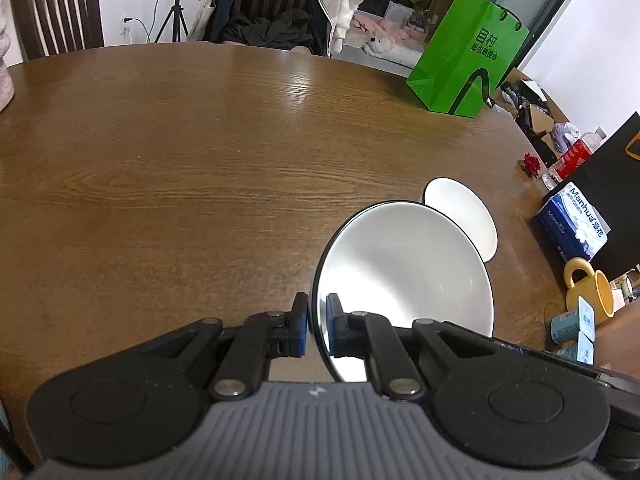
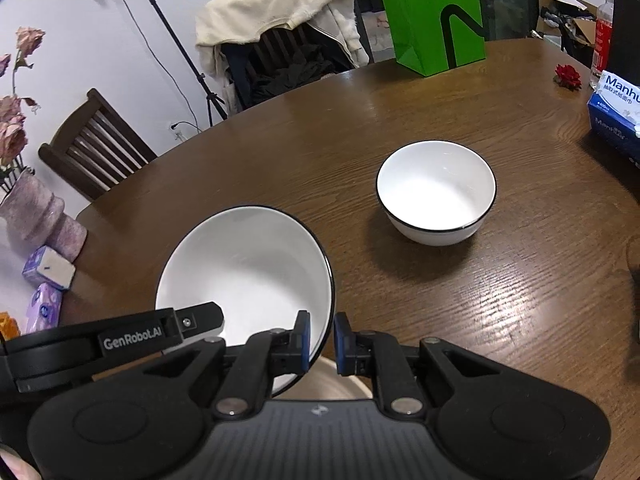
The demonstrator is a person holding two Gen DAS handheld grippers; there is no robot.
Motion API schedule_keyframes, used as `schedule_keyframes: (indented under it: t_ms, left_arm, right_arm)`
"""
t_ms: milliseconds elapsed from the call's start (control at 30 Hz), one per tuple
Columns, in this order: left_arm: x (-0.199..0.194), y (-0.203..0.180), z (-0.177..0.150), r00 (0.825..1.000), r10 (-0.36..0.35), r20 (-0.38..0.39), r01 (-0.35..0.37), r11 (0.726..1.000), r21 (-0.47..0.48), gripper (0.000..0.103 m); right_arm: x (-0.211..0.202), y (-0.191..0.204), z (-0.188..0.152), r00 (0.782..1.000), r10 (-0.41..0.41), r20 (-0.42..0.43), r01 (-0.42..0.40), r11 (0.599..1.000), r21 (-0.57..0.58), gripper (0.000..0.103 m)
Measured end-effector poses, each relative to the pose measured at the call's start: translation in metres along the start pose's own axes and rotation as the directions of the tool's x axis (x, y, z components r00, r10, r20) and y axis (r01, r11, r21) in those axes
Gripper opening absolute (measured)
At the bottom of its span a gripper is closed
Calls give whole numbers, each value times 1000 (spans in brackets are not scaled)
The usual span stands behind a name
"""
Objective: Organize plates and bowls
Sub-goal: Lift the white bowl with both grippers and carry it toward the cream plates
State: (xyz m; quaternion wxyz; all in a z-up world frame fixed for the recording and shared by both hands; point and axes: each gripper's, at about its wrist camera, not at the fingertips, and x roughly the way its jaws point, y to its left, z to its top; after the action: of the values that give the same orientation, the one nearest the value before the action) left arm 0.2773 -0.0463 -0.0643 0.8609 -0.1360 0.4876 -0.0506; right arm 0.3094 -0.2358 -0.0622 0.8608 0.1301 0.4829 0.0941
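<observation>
A large white bowl with a black rim (image 1: 404, 272) hangs above the brown wooden table (image 1: 180, 160), tilted. My left gripper (image 1: 317, 320) is shut on its left rim, one pad inside and one outside. In the right wrist view the same bowl (image 2: 248, 268) has my right gripper (image 2: 322, 340) shut on its right rim, and the left gripper (image 2: 208, 320) reaches in at the opposite side. A smaller white bowl with a black rim (image 2: 436, 192) stands upright on the table beyond. In the left wrist view that small bowl (image 1: 468, 216) is partly hidden behind the held one.
A green paper bag (image 2: 436, 20) stands at the far table edge. A blue tissue box (image 2: 616, 112), a red flower (image 2: 568, 76) and a bottle sit at the right; a yellow mug (image 1: 588, 288) is lower right. A pink vase (image 2: 36, 216) and small packets lie left. Chairs surround the table.
</observation>
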Motion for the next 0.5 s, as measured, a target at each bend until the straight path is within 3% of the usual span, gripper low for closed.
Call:
schedule_keyframes:
  t_ms: [500]
  left_arm:
    - [-41,-8,-45,998,25,53,-22,999,-41,10]
  right_arm:
    - [-41,-1,-39,999,34,17,-33,998,-53,11]
